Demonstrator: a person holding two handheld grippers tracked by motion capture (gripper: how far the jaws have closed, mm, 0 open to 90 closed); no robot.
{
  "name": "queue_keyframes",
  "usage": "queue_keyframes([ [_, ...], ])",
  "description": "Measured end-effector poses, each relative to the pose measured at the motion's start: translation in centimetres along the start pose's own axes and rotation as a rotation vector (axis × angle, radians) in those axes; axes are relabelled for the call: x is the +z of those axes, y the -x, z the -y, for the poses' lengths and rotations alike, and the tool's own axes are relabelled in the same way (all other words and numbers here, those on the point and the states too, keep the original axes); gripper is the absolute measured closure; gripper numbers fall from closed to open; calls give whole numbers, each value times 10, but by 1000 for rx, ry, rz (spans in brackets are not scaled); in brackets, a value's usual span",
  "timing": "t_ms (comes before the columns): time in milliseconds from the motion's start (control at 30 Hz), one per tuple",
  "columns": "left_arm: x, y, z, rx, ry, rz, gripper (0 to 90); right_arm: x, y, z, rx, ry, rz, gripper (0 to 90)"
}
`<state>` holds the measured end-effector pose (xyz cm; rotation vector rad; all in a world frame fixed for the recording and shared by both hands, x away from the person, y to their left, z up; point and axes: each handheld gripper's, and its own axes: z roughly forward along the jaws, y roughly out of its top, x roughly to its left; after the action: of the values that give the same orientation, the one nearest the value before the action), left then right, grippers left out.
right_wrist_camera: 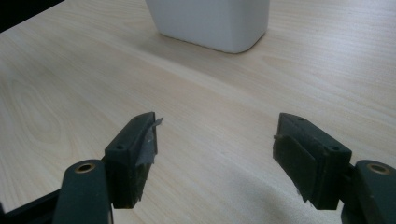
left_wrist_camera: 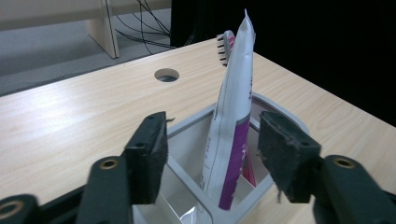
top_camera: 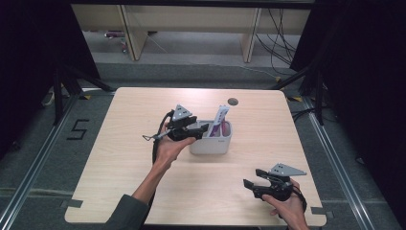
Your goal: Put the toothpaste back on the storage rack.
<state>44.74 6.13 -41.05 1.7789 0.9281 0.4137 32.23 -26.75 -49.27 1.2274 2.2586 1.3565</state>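
Note:
A white divided holder point(top_camera: 210, 142) stands at the middle of the wooden table. In it a white and purple toothpaste tube point(top_camera: 220, 120) stands upright, and behind the tube a toothbrush head point(left_wrist_camera: 225, 46) sticks up. My left gripper point(top_camera: 204, 129) hovers at the holder's left rim point(left_wrist_camera: 196, 121), pointing at the tube. Its jaws stand open, one on each side of the tube point(left_wrist_camera: 233, 140), and the pads do not touch it. My right gripper point(top_camera: 251, 181) is held low over the bare table near the front right, open with nothing between its fingers. It points toward the holder's outer wall point(right_wrist_camera: 210, 23).
A round cable hole point(top_camera: 232, 101) lies in the tabletop behind the holder. The table's front edge runs just below my right hand. Beyond the far edge are a grey floor, wooden furniture legs and loose cables.

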Motion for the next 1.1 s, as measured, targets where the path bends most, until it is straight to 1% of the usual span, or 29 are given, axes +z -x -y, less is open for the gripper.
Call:
queue_keyframes([
  [33, -1, -1, 1, -9, -2, 2, 386, 0, 0, 0, -2, -2, 7, 306],
  [167, -5, -2, 4, -25, -7, -3, 325, 0, 0, 0, -3, -5, 6, 306],
  [200, -5, -2, 5, -26, -9, -3, 315, 0, 1, 0, -21, -1, 11, 306],
  [233, -6, -1, 6, -27, -8, -3, 301, 0, 1, 0, -16, -3, 8, 306],
  [267, -6, 0, 7, -23, -5, -1, 298, 1, 2, 0, -27, 0, 3, 306],
  [300, -7, 1, 7, -21, -10, -3, 296, 0, 2, 0, -25, -1, 3, 306],
  [333, -8, 2, 7, -20, -9, 0, 292, 0, 0, 0, 0, -7, 3, 306],
  [367, -9, 3, 7, -20, -12, 2, 288, 0, 0, 0, 3, -8, 2, 306],
  [433, -10, 4, 8, -28, -12, 11, 280, 0, 0, 0, 3, -8, 2, 306],
  [567, -13, 5, 8, -29, -19, 30, 266, 0, 0, 0, 4, -3, -3, 306],
  [600, -13, 6, 8, -33, -13, 31, 265, 0, 0, 0, 3, -2, -2, 306],
  [633, -15, 5, 8, -31, -17, 31, 262, 0, -1, 0, 28, -8, -2, 306],
  [700, -17, 5, 9, -32, -6, 39, 258, 0, 1, 0, -13, -2, 6, 306],
  [900, -28, 2, 12, -28, -4, 29, 252, 0, 2, 0, -12, -7, 4, 306],
  [967, -33, 1, 13, -24, -2, 27, 250, 0, 1, 0, 1, -15, -2, 306],
  [1000, -34, 1, 13, -21, -1, 27, 249, -1, 0, 0, 24, -20, -9, 306],
  [1033, -37, 0, 14, -18, -1, 24, 249, 0, 0, 0, 12, -13, -5, 306],
  [1067, -39, -1, 15, -18, 3, 24, 248, 0, 0, 0, 11, -1, -2, 306],
  [1100, -41, -2, 16, -15, 1, 23, 247, 0, -1, 1, 27, -8, -5, 306],
])
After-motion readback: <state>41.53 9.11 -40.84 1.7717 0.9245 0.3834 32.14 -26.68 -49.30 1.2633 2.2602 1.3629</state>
